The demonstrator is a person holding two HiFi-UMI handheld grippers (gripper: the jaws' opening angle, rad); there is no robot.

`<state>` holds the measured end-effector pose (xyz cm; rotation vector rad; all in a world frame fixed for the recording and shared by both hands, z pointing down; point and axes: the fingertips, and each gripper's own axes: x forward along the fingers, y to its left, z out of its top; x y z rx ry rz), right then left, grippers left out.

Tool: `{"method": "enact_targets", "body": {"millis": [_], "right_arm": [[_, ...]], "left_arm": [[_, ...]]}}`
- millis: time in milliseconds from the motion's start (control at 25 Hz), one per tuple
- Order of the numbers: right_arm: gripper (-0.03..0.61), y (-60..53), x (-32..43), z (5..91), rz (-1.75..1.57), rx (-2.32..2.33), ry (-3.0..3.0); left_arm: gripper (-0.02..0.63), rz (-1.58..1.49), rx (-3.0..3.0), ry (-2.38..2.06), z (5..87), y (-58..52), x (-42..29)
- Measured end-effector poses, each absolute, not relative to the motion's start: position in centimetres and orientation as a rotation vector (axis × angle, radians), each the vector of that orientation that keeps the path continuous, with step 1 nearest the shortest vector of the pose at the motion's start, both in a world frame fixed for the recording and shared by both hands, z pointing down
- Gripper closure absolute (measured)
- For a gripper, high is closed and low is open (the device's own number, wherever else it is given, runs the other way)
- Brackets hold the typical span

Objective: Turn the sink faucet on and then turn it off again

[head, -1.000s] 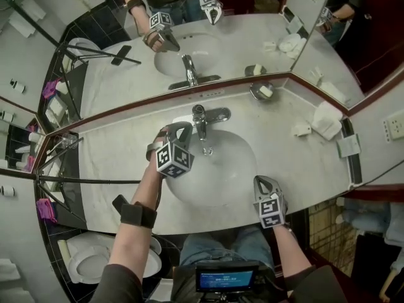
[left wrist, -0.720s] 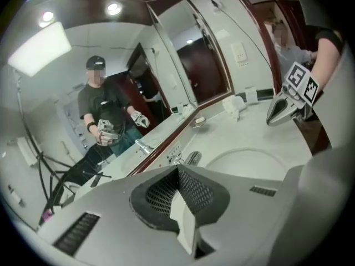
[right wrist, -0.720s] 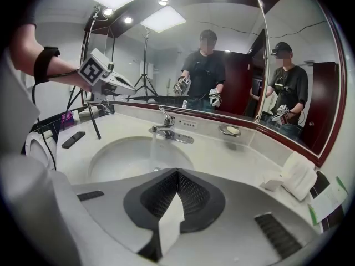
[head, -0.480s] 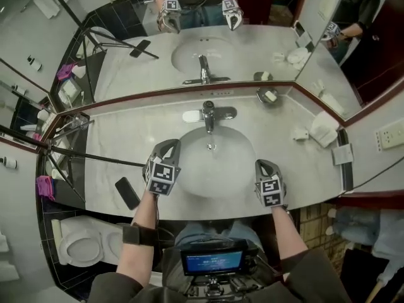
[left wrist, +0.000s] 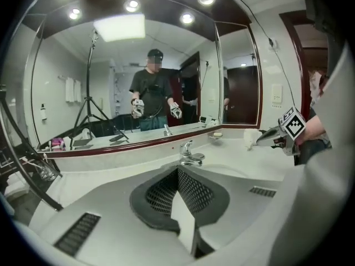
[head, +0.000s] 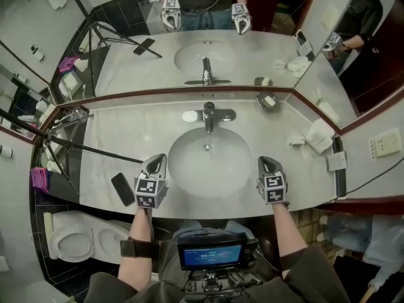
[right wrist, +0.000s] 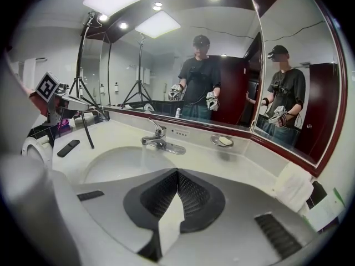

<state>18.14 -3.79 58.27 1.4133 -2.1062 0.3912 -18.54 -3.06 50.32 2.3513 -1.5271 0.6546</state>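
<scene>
Faucet: the chrome faucet [head: 208, 114] stands at the back of the sink [head: 189, 177], centred, on the tabletop [head: 126, 131] just below the mirror.
Left claw: my left claw [head: 158, 160] is closed and empty. It hangs at the front edge of the tabletop, left of the sink and well apart from the faucet.
Right claw: my right claw [head: 265, 161] has its jaws together with nothing between them. It hangs at the front edge, right of the sink, also well apart from the faucet.
Water: there is a faint pale streak under the spout in the right claw view. I cannot tell if water runs.
Handling: I judge the faucet rigid, fixed and smooth, so slippery for my pads. The lever [left wrist: 187, 146] should swing with a light push.
Hold: I would take the lever's free end on top of the body. I could nudge it with closed tips or pinch it across its sides, without a hard squeeze.
</scene>
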Motion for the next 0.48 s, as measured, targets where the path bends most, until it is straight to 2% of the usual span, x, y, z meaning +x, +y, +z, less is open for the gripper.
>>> {"method": "enact_targets", "body": {"millis": [480], "right_arm": [[0.559,-2.8,19.2,58.7,0.419,1.439,-2.089]], "left_arm": [[0.612,0.694,2.344,-1.550,51.4,-1.2,-18.6]]}}
